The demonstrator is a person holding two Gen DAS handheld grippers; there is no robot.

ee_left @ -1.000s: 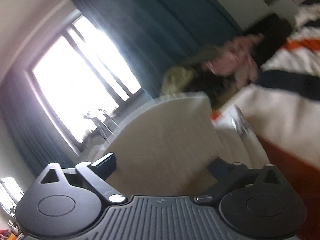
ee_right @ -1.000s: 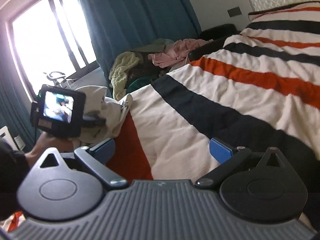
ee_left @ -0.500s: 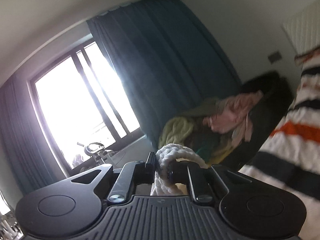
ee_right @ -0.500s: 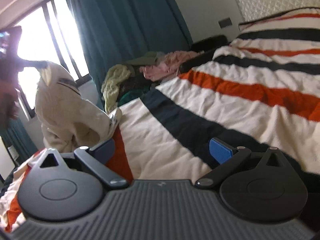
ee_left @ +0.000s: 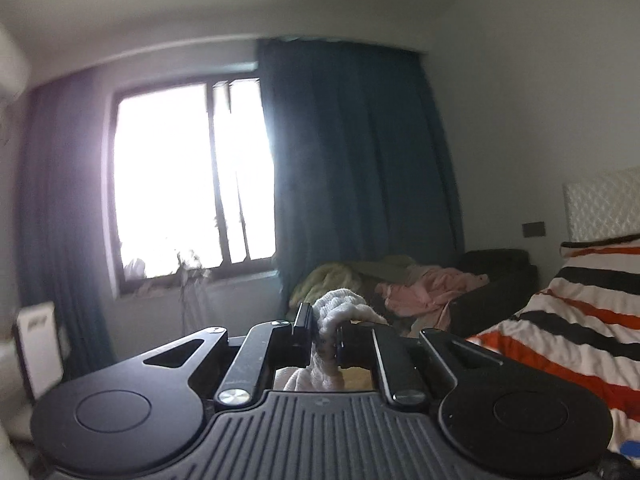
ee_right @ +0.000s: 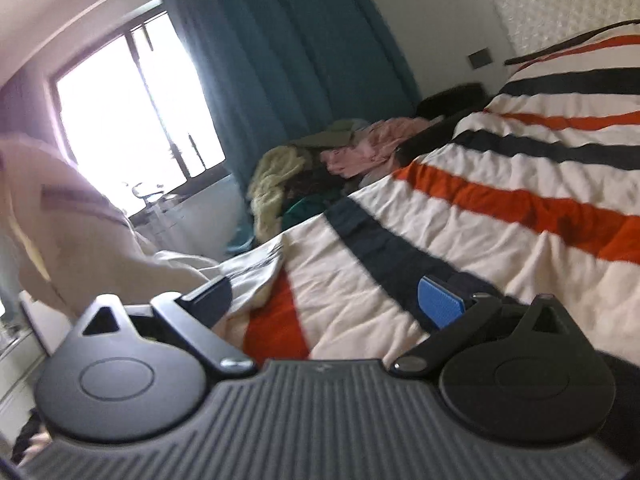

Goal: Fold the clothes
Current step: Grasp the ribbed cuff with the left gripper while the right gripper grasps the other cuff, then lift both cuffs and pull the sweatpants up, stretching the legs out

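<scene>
Now left gripper (ee_left: 323,334) pinching cream garment (ee_left: 340,308), hanging downward, right gripper (ee_right: 332,294) spread.

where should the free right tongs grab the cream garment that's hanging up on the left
Take the loose lower edge of the cream garment, coming from the right along the bed. The left tongs already pinch its top, and the right tongs are open.

I can read no text in either view. A white box (ee_left: 38,344) at the left edge of my left wrist view carries a dark mark, too blurred to make out. No labels, brands, numbers or signs show legibly elsewhere.
</scene>
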